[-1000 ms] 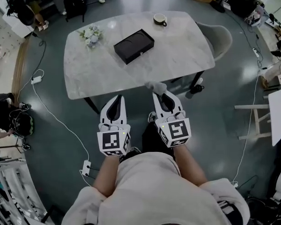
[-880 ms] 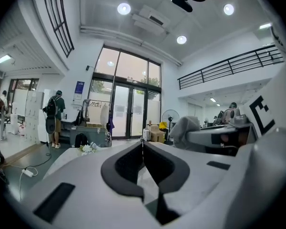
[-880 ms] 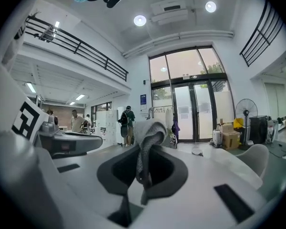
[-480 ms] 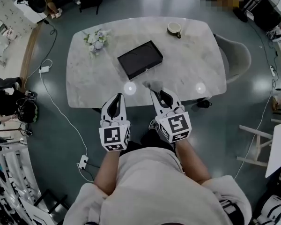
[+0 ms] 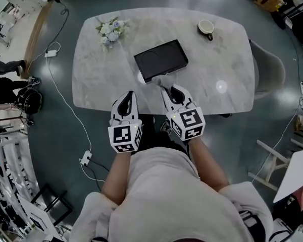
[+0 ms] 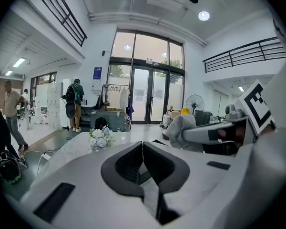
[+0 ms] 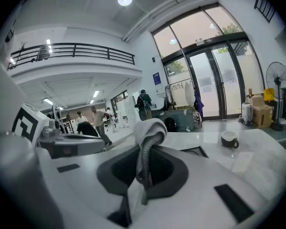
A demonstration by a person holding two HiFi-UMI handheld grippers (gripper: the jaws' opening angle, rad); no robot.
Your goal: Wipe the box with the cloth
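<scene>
A flat black box (image 5: pixel 161 59) lies in the middle of the marble table (image 5: pixel 101 79). My right gripper (image 5: pixel 166 91) is shut on a grey-and-white cloth (image 7: pixel 146 133), whose bunched end (image 5: pixel 160 81) hangs just short of the box's near edge. The left gripper (image 5: pixel 127 98) hovers over the table's near edge with its jaws closed and nothing between them. In the left gripper view the cloth (image 6: pixel 181 128) shows at right, held by the other gripper. The box's corner (image 7: pixel 194 151) peeks out beyond my right jaws.
A small bunch of white flowers (image 5: pixel 110 31) lies at the table's far left, and a dark cup on a saucer (image 5: pixel 206 27) at the far right. A grey chair (image 5: pixel 270 69) stands at the table's right end. Cables run across the floor at left. People stand in the background.
The person has stepped closer to the table, and both grippers have moved forward over its near edge. The cloth now reaches almost to the box.
</scene>
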